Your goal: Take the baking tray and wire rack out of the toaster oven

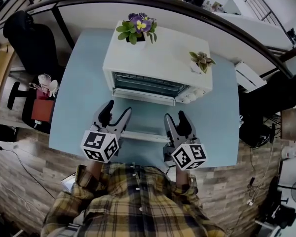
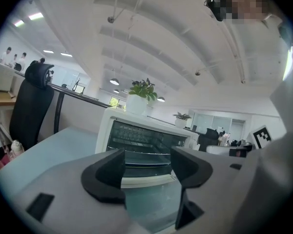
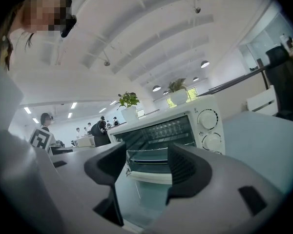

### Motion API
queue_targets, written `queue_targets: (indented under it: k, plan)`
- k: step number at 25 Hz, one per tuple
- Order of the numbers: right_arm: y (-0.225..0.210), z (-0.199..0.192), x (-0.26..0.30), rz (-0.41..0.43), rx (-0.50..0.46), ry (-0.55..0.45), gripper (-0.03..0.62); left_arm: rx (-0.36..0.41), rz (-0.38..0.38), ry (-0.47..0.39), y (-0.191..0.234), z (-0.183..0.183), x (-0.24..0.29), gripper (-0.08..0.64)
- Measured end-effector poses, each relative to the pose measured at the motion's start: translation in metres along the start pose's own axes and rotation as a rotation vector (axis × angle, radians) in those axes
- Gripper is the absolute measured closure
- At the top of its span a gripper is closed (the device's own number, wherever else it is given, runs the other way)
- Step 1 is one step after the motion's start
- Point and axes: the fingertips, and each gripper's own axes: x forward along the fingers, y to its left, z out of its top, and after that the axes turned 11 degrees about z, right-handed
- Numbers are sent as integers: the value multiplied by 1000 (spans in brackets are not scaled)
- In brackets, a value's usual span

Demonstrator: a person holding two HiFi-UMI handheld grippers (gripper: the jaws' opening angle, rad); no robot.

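A white toaster oven stands on a light blue table. Its glass door is folded down flat toward me. In the right gripper view a metal baking tray sits in the cavity, with wire rack bars showing above it. The left gripper view shows the same tray edge and wire grid. My left gripper hovers open over the door's left part, empty. My right gripper is open over the door's right part, also empty. Both stop short of the cavity.
Two potted plants stand on the oven top: purple flowers at the back and a small green one at the right. The oven knobs are right of the opening. A black office chair stands left of the table.
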Motion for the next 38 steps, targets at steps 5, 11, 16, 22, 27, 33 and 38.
queue_targets:
  k: [5,11,16,22,27,33,38]
  plan:
    - [-6,-6,13,3,52,-1,336,-81,-21,17,1,-5,13,282]
    - [-14,-17,29,-4,122,-7,336,-164,-6,32,5,-14,28,281]
    - [-21,-24,46,27,247,-49,337,-332,-26,56,5,-24,45,294]
    - [-31,-30,68,55,401,-135,339,-520,-81,66,3,-32,66,308]
    - [-36,-36,93,129,554,-195,341,-603,-101,42,12,-33,89,322]
    - [-54,-52,116,87,658,-209,351,-729,-90,57,23,-41,121,350]
    - [-67,-61,133,67,722,-245,360,-802,-63,56,38,-47,137,356]
